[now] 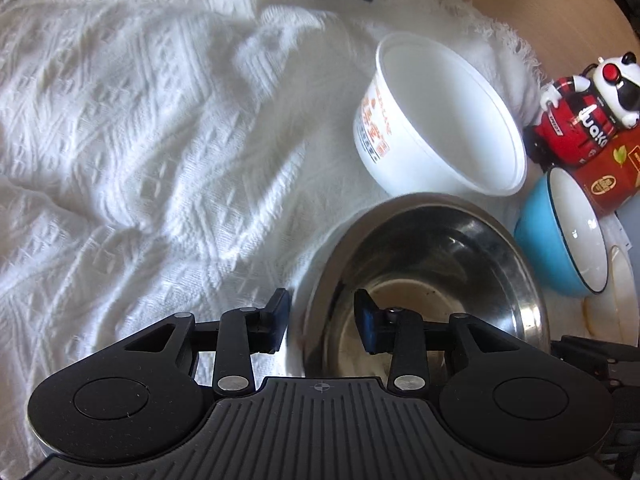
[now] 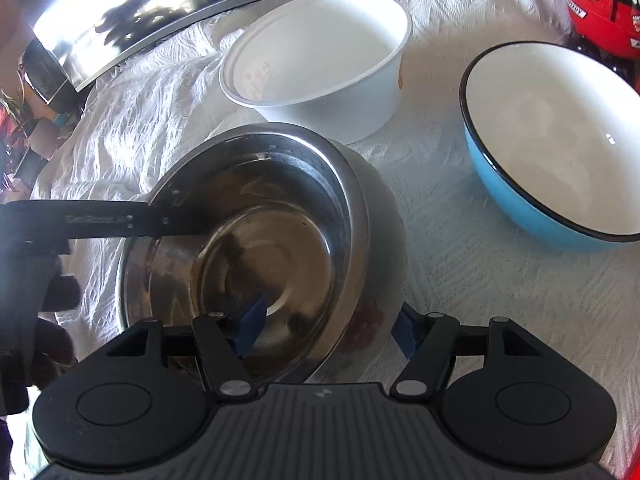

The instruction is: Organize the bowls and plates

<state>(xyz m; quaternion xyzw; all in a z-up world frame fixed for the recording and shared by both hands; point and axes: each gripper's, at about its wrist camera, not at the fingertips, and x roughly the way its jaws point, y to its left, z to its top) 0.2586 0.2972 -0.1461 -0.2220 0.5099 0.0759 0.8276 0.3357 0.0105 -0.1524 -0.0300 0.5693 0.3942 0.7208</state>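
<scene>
A steel bowl (image 1: pixel 432 272) (image 2: pixel 256 232) stands upright on the white woven cloth (image 1: pixel 140 140). My left gripper (image 1: pixel 322 320) is open and straddles the bowl's left rim, one pad outside and one inside, with gaps on both sides. In the right wrist view one of its fingers (image 2: pixel 112 220) reaches the rim from the left. My right gripper (image 2: pixel 328 332) is open across the bowl's near right wall, one pad inside and one outside. A white plastic bowl (image 1: pixel 440 120) (image 2: pixel 320 60) with orange print sits just behind. A blue bowl (image 1: pixel 568 232) (image 2: pixel 560 140) stands to the right.
A red and black toy figure (image 1: pixel 576 120) (image 2: pixel 608 8) and a red box (image 1: pixel 616 176) stand behind the blue bowl. A pale plate edge (image 1: pixel 620 292) shows at far right. A curved dark screen (image 2: pixel 160 12) sits at the back left. The cloth is rumpled on the left.
</scene>
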